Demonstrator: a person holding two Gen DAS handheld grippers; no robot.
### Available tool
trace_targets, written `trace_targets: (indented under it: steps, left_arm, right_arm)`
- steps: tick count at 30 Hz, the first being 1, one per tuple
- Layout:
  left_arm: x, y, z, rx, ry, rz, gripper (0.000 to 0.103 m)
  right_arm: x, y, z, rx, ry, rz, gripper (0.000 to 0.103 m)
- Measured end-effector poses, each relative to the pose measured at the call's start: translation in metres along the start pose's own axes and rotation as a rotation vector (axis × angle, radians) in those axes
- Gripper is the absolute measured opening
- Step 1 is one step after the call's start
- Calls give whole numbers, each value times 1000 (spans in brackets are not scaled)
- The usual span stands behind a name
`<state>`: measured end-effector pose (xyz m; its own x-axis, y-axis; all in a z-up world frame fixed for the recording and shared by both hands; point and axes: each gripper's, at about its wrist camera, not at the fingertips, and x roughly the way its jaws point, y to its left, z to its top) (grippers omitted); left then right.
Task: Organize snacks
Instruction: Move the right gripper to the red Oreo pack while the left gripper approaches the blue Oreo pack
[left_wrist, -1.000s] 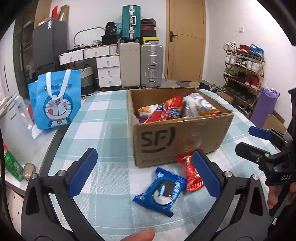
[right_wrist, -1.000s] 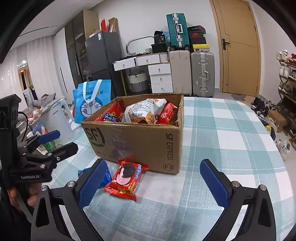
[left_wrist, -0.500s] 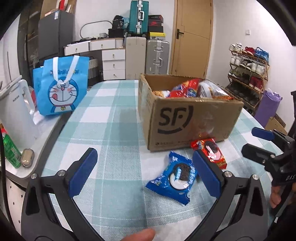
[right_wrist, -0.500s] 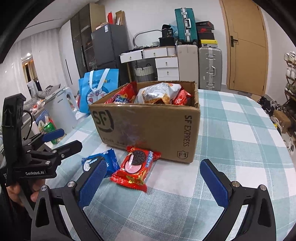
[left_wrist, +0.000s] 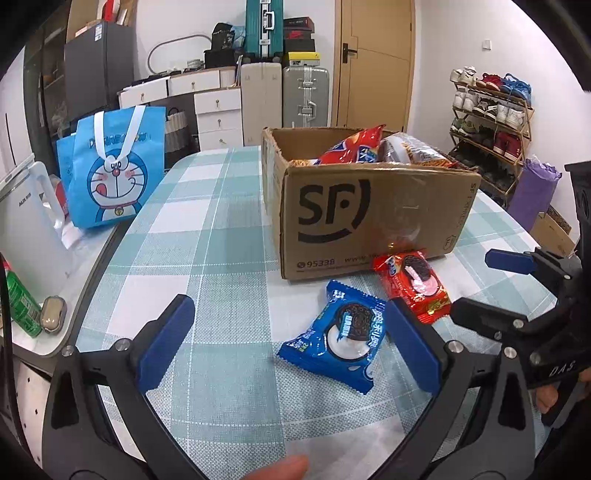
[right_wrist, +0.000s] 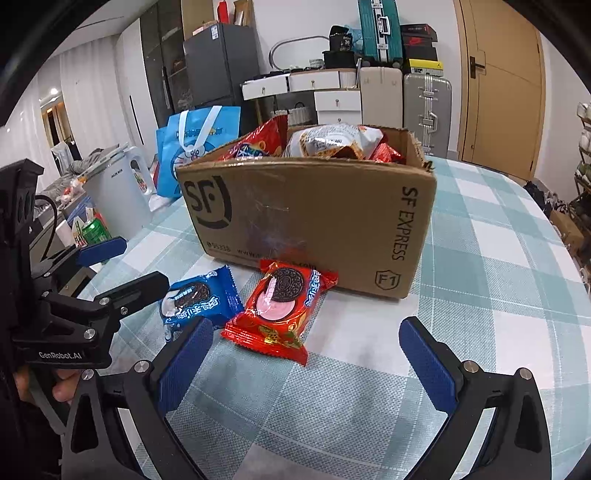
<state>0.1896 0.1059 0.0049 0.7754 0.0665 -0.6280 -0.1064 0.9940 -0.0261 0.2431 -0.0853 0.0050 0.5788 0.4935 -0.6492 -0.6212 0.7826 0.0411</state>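
A blue Oreo pack (left_wrist: 341, 334) (right_wrist: 199, 297) and a red Oreo pack (left_wrist: 413, 282) (right_wrist: 282, 306) lie on the checked tablecloth in front of a cardboard SF box (left_wrist: 369, 214) (right_wrist: 314, 221) holding several snack bags. My left gripper (left_wrist: 288, 345) is open and empty, low over the table, with the blue pack just inside its right finger. My right gripper (right_wrist: 304, 363) is open and empty, just short of the red pack. Each gripper shows in the other's view, the right one (left_wrist: 491, 280) and the left one (right_wrist: 118, 262).
A blue Doraemon bag (left_wrist: 110, 170) stands at the table's left edge. A white appliance (left_wrist: 26, 229) and a green can (left_wrist: 22, 306) are on a side counter to the left. Suitcases, drawers and a shoe rack (left_wrist: 491, 122) stand behind.
Both grippers have moved lower and nearer to the two Oreo packs, which now look larger. Both grippers stay open. The packs and box have not moved.
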Motion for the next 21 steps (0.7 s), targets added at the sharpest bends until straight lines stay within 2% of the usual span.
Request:
trace_targets:
  steps: [8, 16, 21]
  left_arm:
    - [14, 16, 0, -68, 49, 1, 102]
    - [7, 28, -1, -111, 1, 34, 102]
    - [12, 30, 0, -121, 22, 33, 102]
  right_arm:
    - [17, -1, 4, 58, 56, 1, 102]
    - [41, 2, 6, 82, 144, -31, 102]
    - [53, 7, 9, 82, 168, -80, 103]
